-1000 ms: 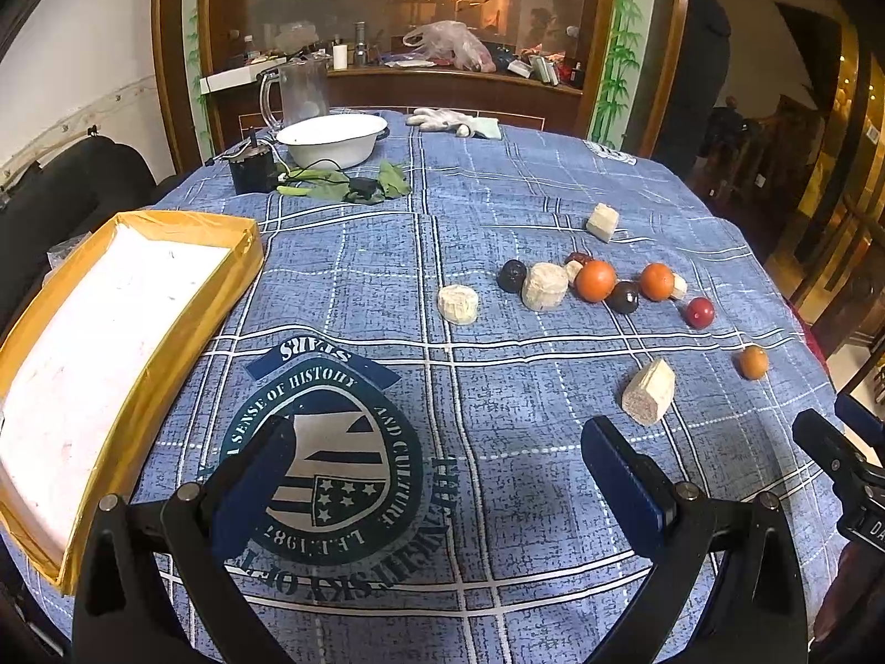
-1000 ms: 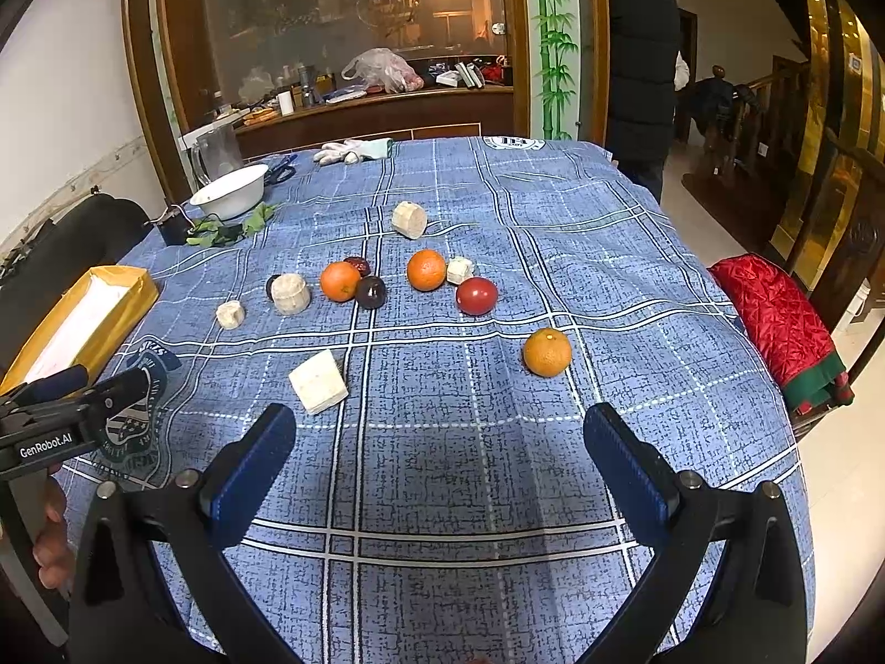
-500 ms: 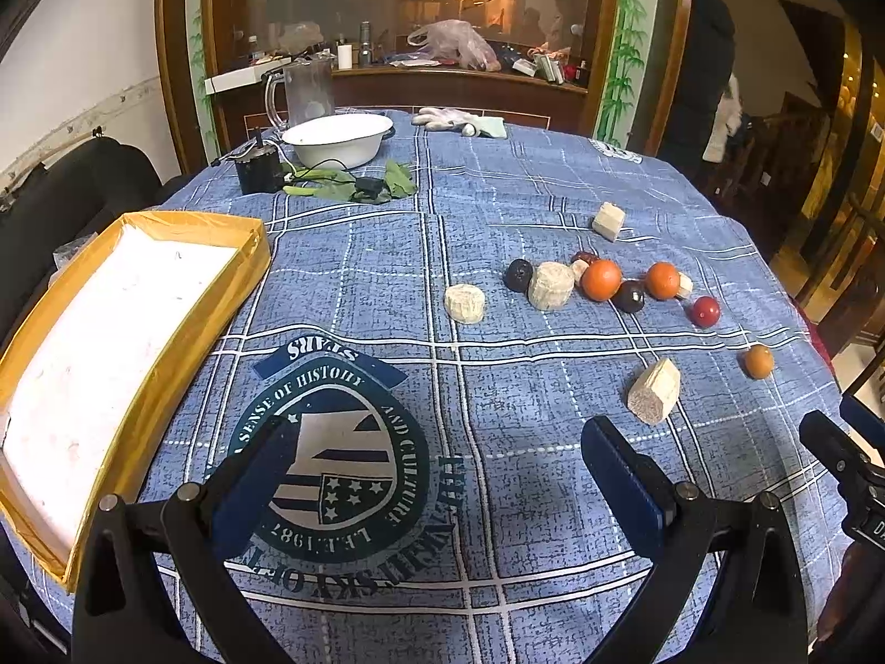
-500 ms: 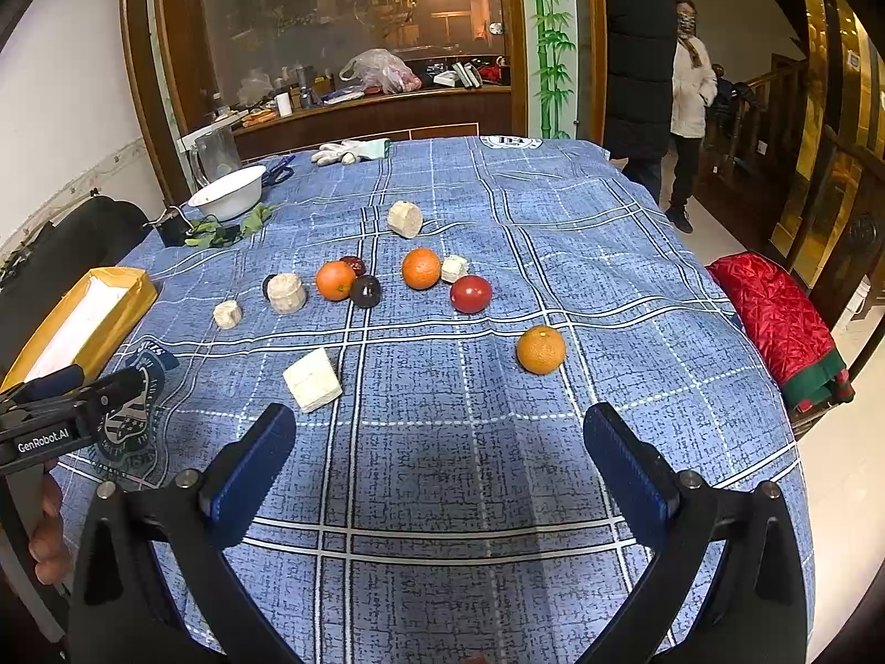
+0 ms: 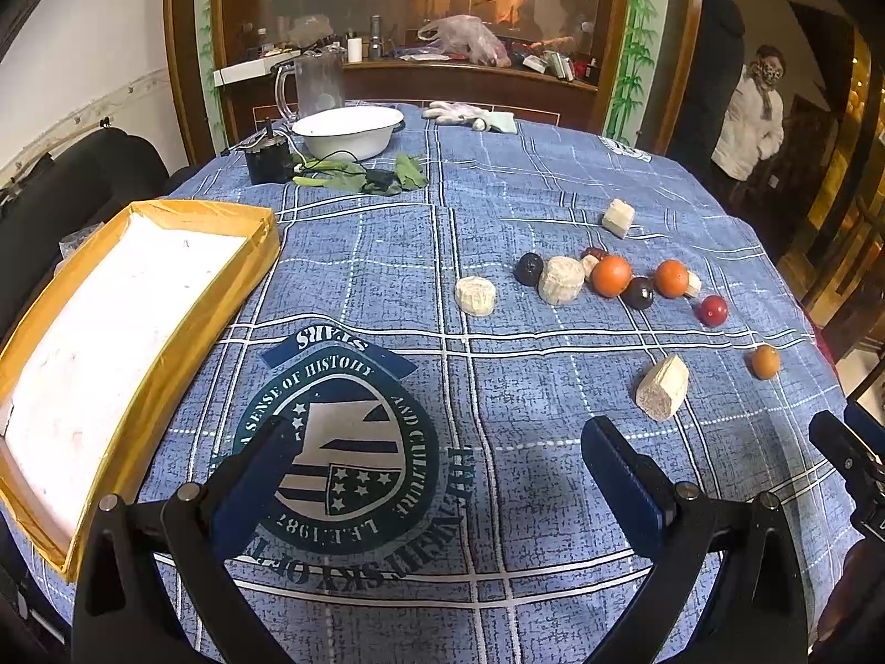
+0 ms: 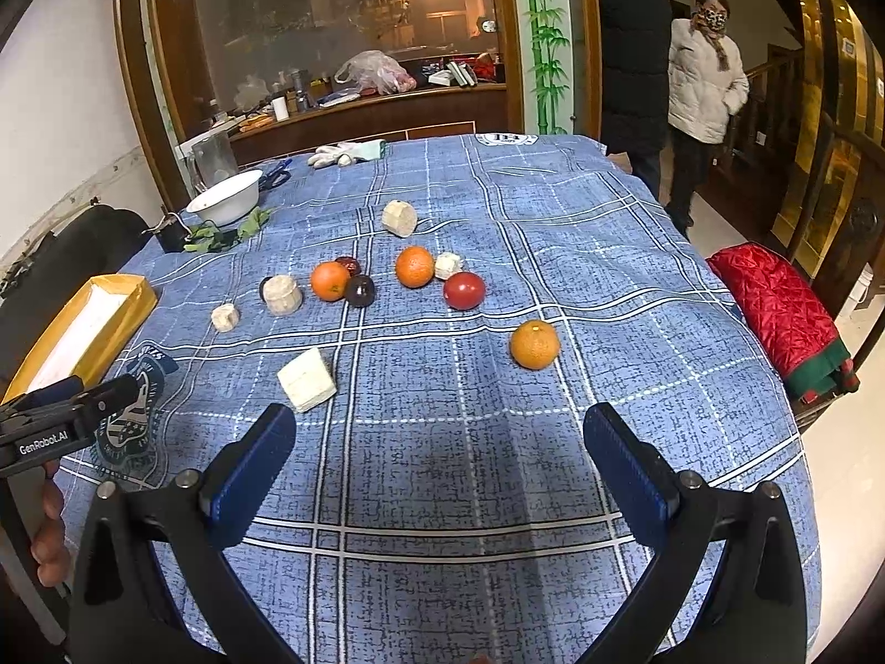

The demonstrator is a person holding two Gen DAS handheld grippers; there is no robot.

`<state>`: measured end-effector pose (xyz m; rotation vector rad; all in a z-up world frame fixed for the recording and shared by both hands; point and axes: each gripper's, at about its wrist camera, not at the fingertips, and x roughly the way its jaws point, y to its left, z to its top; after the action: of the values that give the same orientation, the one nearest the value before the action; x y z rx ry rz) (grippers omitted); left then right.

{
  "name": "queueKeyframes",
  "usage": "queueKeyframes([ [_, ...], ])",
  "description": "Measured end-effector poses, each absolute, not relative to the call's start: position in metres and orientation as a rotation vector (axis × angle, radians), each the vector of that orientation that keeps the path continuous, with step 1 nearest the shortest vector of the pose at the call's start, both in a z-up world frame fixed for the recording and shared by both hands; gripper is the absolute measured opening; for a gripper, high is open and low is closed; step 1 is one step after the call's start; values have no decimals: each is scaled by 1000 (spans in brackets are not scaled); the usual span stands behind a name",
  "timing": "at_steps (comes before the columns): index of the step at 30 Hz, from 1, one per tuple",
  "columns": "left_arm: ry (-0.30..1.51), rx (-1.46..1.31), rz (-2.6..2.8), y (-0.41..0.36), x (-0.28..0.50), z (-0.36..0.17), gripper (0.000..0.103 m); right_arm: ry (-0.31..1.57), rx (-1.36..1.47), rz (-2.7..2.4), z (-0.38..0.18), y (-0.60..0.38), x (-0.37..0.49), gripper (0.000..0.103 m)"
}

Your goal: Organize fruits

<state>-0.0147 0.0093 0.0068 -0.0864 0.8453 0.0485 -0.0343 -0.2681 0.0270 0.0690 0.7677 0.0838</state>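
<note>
Left wrist: yellow tray [image 5: 260,221] empty; white bowl [image 5: 347,131] contents unseen.

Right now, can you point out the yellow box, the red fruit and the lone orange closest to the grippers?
yellow box [image 5: 260,254], left wrist view, on its yellow side wall.
red fruit [image 6: 463,290], right wrist view, middle of its skin.
lone orange [image 6: 534,344], right wrist view, middle of its peel.

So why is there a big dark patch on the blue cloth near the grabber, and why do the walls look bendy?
Right wrist view: the dark patch is a shadow on the tablecloth between the open right gripper fingers. Left wrist view: a fainter shadow lies by the left gripper. Both views: the fisheye lens curves straight edges.
</note>
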Motion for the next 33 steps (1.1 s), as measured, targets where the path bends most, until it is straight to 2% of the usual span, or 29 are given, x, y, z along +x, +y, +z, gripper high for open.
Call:
queueKeyframes([
  [33, 859, -91, 32, 11, -17, 6, 102, 772, 47, 103, 22, -258, -34, 103],
])
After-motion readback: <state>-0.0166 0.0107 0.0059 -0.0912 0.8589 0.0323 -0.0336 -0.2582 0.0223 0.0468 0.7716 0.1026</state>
